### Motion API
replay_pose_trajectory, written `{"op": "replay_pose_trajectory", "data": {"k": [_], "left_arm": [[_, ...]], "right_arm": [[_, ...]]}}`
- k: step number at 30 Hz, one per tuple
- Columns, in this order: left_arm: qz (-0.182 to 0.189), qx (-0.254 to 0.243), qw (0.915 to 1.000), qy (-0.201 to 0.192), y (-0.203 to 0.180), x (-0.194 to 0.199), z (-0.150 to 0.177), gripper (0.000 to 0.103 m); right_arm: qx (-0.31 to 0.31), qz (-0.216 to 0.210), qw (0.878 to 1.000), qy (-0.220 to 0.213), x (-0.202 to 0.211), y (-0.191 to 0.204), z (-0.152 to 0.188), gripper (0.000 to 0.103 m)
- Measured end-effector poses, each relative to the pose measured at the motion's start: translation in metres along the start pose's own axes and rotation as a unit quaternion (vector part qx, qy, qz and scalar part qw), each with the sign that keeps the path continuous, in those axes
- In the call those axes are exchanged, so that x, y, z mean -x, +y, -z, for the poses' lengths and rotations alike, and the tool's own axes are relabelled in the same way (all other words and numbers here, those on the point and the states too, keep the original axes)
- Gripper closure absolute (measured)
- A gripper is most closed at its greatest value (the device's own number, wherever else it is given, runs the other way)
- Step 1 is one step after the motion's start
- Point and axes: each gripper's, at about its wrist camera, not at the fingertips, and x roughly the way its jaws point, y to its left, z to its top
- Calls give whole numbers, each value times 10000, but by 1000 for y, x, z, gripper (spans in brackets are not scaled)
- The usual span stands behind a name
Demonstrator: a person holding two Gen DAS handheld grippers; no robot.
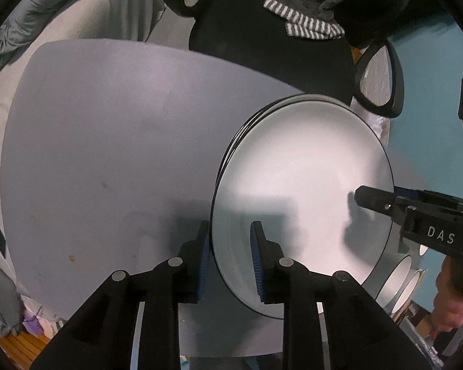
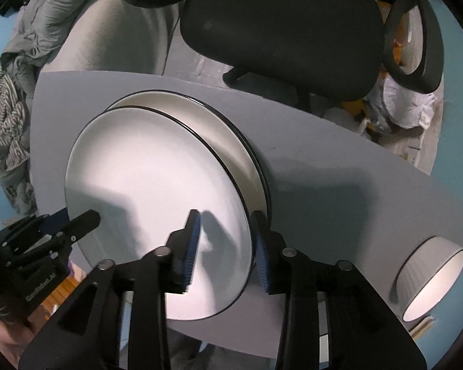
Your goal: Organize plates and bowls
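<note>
A white plate with a thin black rim (image 1: 302,197) lies on top of a stack of like plates (image 2: 219,123) on the grey table (image 1: 108,154). My left gripper (image 1: 230,256) is open, its blue-padded jaws standing either side of the top plate's left rim. My right gripper (image 2: 227,246) is open too, its jaws straddling the top plate (image 2: 157,203) at its right rim. The right gripper also shows at the right of the left wrist view (image 1: 364,199); the left gripper shows at the lower left of the right wrist view (image 2: 83,220). A white bowl (image 2: 432,283) sits to the right.
A black office chair (image 2: 281,34) stands behind the table. Grey bedding and striped cloth (image 2: 12,114) lie at the left. Plastic bags (image 2: 404,104) sit on the floor at the far right. More white bowls (image 1: 398,283) stand past the plate stack near the table's edge.
</note>
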Motion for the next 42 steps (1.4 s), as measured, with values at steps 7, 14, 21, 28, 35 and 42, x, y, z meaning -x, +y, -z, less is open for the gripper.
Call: {"op": "replay_pose_trajectory", "data": {"k": [7,14,21,28,35,42], "left_arm": [[139,-44,9997,-191,-4,10,-1,76],[-28,-218,9988,-429,-10,23,6,72],[-406,-507,9941,-866,-18,44,24,50],[-574,-731,9877,-1256,-25,64,46,37],[-584,-698,9835,-1562,-24,86,69,29],[-658,-988,9760,-1825,-27,112,98,27]], "right_arm": [[287,734,9964,-315,12,14,1,46],[429,718,9954,-458,21,21,4,45],[519,992,9907,-775,34,24,19,44],[446,1185,9848,-1187,58,27,39,38],[310,1335,9769,-1641,84,29,65,34],[224,1464,9691,-1970,104,34,90,34]]}}
